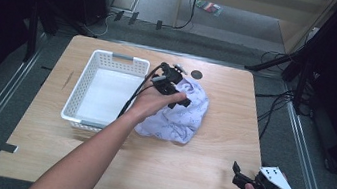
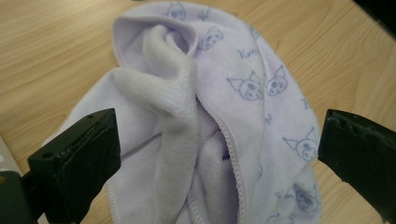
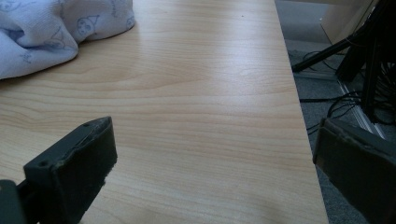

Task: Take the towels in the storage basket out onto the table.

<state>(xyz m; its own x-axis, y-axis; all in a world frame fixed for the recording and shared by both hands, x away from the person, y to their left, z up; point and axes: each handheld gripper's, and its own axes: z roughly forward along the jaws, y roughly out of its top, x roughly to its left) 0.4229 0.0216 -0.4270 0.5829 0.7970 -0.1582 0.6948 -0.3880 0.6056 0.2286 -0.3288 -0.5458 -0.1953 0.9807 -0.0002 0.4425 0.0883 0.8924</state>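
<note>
Wooden table (image 1: 95, 164), lilac cloth (image 1: 181, 114) bunched — long axis seemingly diagonal.

Even light from above falls on the desk (image 1: 207, 161), while the room around it stays dark. Shadows are soft. Both gripper views are slightly blurred at the near jaws.

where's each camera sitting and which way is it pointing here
High view: fixed above the person's side, looking forward and down on the table, white basket and lilac cloth; both forearms enter from below, with the left gripper and right gripper.
Left gripper view: rides the left gripper, looking down on the crumpled cloth between its open jaws.
Right gripper view: rides the right gripper, looking across bare tabletop, jaws open.
Shared: the cloth and the wooden table.
</note>
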